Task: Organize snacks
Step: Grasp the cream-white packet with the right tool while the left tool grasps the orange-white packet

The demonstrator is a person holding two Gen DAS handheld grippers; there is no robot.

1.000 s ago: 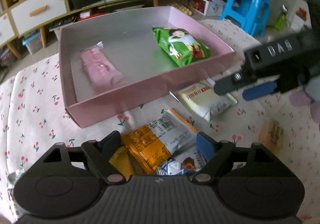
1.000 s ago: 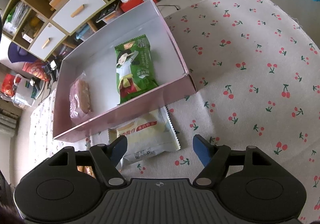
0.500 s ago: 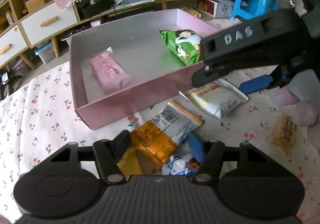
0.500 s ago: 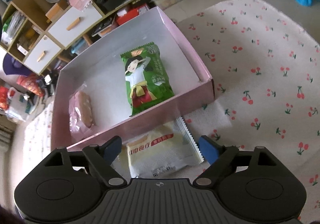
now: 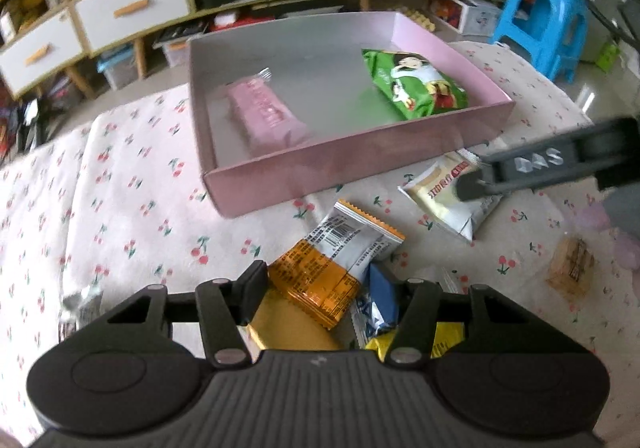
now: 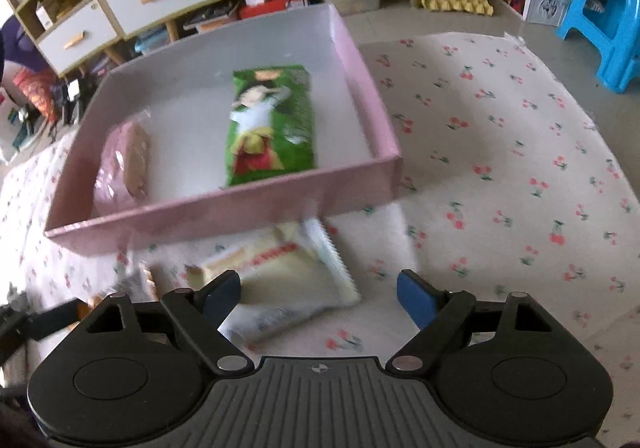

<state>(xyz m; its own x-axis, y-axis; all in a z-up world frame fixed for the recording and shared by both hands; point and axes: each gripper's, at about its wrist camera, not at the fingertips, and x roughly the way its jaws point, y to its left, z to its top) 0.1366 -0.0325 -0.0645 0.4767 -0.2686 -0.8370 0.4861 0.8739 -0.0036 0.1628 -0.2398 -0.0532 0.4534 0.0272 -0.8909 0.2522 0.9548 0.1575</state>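
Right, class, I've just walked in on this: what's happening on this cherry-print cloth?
A person with a gripper in each hand is sorting snacks into a pink box. A green packet and a pink packet already lie inside. The right gripper, jaws open, hangs over a cream packet lying on the cloth just in front of the box. The left gripper is open around an orange-and-silver packet in a small heap. Neither packet is gripped yet.
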